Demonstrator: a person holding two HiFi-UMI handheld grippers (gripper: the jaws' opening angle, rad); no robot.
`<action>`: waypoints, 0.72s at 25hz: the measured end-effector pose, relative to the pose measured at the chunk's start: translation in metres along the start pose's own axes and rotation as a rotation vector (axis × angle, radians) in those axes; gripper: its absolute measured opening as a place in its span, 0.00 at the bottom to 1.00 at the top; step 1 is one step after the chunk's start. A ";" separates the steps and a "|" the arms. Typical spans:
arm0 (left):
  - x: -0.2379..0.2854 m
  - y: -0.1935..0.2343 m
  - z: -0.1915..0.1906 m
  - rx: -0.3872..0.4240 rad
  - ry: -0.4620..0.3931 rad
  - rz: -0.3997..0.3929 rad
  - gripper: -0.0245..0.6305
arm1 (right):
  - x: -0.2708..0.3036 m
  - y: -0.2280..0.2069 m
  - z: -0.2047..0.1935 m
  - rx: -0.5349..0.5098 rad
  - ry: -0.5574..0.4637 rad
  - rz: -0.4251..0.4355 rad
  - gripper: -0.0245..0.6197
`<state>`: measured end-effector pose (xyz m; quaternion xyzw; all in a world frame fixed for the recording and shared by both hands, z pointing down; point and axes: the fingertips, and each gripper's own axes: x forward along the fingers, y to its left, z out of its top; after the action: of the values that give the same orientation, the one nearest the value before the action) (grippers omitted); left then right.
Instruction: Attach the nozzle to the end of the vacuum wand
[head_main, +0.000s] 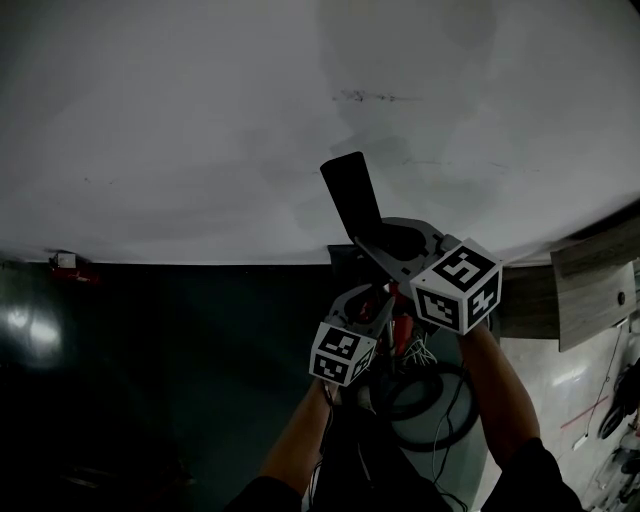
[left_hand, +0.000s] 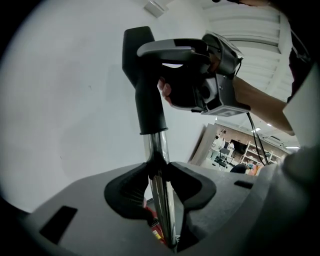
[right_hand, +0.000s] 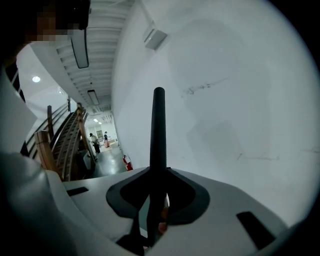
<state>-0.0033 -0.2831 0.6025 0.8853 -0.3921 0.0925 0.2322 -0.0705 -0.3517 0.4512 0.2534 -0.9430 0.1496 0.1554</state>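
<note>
A chrome vacuum wand (left_hand: 160, 190) runs up between the pads of my left gripper (left_hand: 159, 167), which is shut on it. The black nozzle (left_hand: 147, 85) sits over the wand's top end, its collar covering the tube tip. My right gripper (left_hand: 200, 75) clasps the nozzle's upper part from the right. In the right gripper view the nozzle (right_hand: 159, 130) stands edge-on, pinched between the pads of the right gripper (right_hand: 159, 175). In the head view the nozzle (head_main: 350, 195) points up at the wall, with the right gripper (head_main: 385, 240) above the left gripper (head_main: 368, 300).
A white wall (head_main: 200, 120) fills the space just ahead. A black hose coil (head_main: 432, 400) and red vacuum parts (head_main: 402, 328) lie below the hands. A staircase (right_hand: 60, 145) and a corridor with distant people lie to the left.
</note>
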 end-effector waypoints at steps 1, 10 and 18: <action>0.001 0.000 0.001 -0.003 -0.003 -0.001 0.25 | 0.001 -0.003 0.000 0.013 -0.004 -0.001 0.18; -0.005 0.010 -0.005 -0.031 0.001 0.008 0.25 | -0.004 -0.019 -0.003 0.144 -0.067 -0.017 0.18; -0.001 0.009 -0.004 -0.019 0.003 0.009 0.25 | 0.008 0.000 -0.003 0.021 -0.020 0.017 0.18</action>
<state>-0.0108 -0.2854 0.6086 0.8812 -0.3964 0.0912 0.2409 -0.0767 -0.3541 0.4572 0.2483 -0.9451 0.1582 0.1421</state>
